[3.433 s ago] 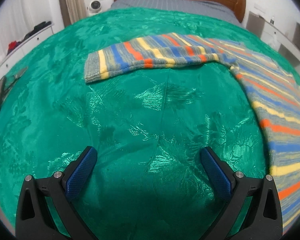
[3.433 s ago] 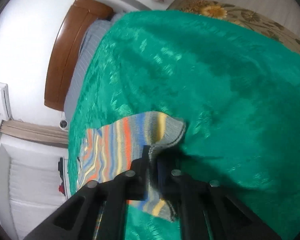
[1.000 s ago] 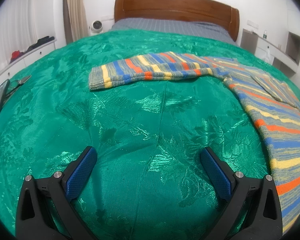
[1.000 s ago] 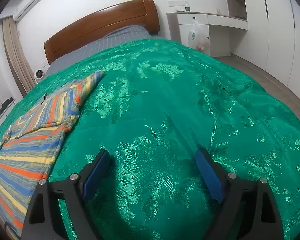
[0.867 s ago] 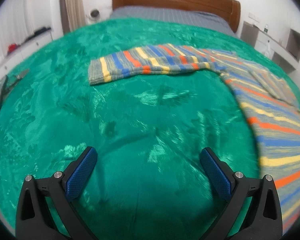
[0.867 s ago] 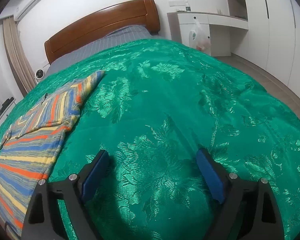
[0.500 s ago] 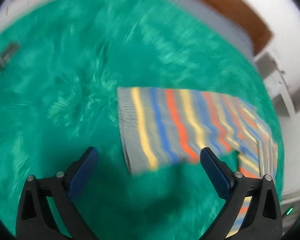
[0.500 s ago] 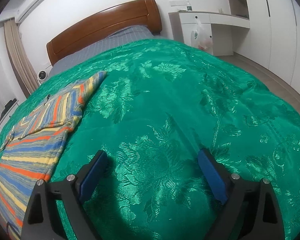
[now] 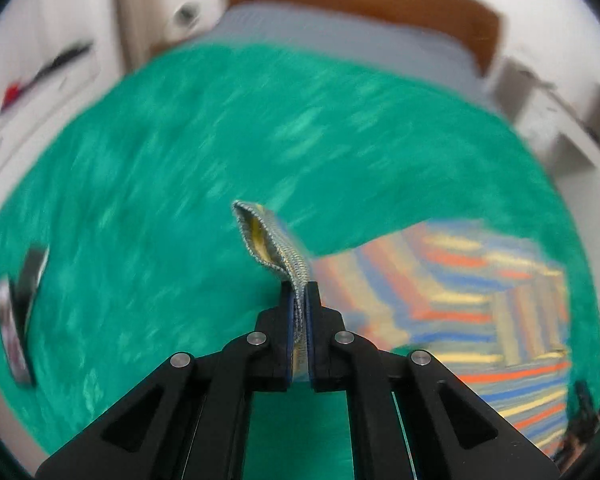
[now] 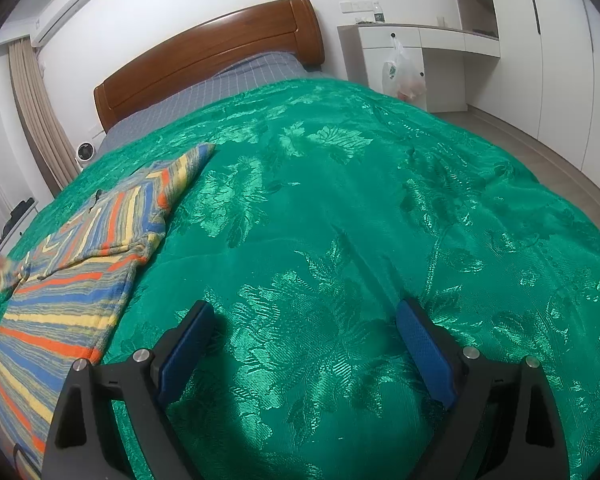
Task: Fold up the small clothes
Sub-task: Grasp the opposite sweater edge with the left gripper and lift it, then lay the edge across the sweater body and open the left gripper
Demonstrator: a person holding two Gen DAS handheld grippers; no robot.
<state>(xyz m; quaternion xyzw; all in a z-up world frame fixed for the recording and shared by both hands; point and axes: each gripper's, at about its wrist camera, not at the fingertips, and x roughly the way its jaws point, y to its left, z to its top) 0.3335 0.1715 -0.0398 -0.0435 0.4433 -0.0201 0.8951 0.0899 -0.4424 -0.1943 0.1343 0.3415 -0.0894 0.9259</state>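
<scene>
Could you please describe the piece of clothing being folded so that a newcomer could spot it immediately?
Start from the large bed with the shiny green bedspread and wooden headboard. On its left half lies a knitted sweater, one sleeve cuff pinched in the shut left gripper. Its orange, blue, yellow and grey stripes mark it out from the single-colour cover.

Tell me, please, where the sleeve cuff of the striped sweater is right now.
In the left wrist view, the cuff is pinched in the shut left gripper, lifted above the green bedspread, left of the sweater's body.
</scene>
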